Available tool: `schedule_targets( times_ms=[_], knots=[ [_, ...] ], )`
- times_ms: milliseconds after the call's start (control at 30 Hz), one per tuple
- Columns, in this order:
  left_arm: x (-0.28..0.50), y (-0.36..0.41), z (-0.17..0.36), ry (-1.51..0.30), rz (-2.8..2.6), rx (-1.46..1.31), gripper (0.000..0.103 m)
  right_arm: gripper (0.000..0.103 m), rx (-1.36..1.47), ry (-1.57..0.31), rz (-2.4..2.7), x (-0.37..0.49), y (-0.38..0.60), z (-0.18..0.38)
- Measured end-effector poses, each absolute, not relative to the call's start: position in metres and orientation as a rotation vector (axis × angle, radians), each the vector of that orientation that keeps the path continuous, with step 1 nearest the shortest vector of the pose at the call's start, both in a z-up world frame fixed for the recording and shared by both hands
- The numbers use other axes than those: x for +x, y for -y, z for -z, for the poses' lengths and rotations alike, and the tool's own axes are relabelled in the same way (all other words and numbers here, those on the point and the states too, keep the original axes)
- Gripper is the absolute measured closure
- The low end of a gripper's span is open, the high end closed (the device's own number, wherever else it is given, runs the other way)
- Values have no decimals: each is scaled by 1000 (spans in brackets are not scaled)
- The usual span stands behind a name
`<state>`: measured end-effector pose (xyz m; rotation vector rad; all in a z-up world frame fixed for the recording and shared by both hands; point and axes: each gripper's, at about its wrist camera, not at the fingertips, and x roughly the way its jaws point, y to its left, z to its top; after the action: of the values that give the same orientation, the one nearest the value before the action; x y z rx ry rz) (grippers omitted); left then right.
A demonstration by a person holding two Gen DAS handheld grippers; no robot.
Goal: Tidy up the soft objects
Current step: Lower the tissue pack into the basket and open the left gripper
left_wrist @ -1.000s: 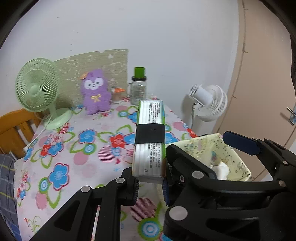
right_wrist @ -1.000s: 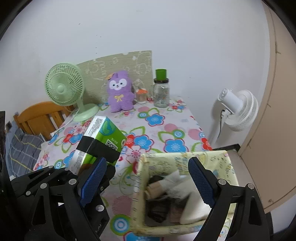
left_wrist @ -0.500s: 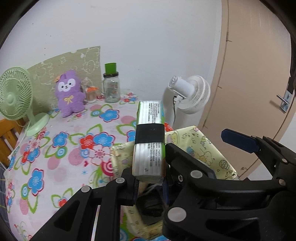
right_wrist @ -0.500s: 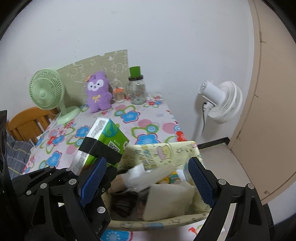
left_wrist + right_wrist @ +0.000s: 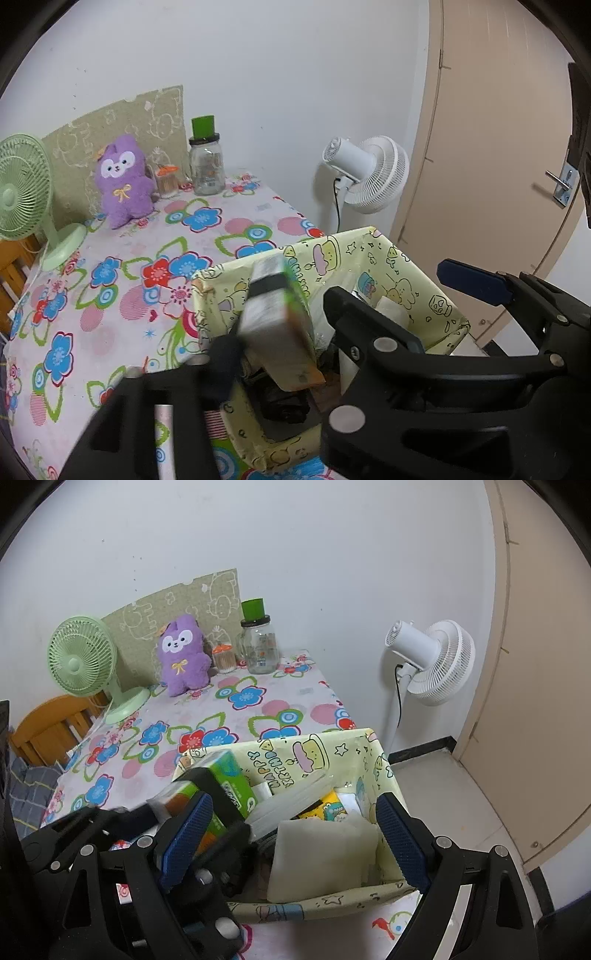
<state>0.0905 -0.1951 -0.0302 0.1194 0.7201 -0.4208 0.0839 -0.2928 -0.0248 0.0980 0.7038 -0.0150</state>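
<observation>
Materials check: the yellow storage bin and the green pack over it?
Yellow storage bin: looks like coated fabric or film-covered card; glossy printed walls that sag and crease. Green pack: likely tissues in thin glossy plastic wrap; shiny print, soft corners, dark band around the middle.

Left gripper (image 5: 277,354) just opening, right gripper (image 5: 291,842) wide

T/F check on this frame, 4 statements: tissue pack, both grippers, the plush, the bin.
1. The tissue pack is over the yellow fabric bin. True.
2. The left gripper is clamped on the pack. False: its jaws have just been opening, and the pack sits blurred between them, released.
3. The right gripper holds a white pad. False: its jaws stand open and hold nothing.
4. The purple plush stands beside the green fan. True.
</observation>
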Motion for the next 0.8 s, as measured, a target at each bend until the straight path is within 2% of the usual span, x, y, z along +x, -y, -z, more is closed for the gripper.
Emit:
schedule_targets(
  times_ms=[33, 300, 800],
  knots=[
    [88, 194, 29, -707, 406, 122, 26, 10, 101, -702, 15, 83, 292, 25],
    [75, 178, 21, -657, 373, 149, 8, 6, 116, -673, 24, 72, 281, 22],
    [68, 116, 17, -642, 270, 94, 3, 0, 109, -625, -5, 57, 237, 12]
  ],
)
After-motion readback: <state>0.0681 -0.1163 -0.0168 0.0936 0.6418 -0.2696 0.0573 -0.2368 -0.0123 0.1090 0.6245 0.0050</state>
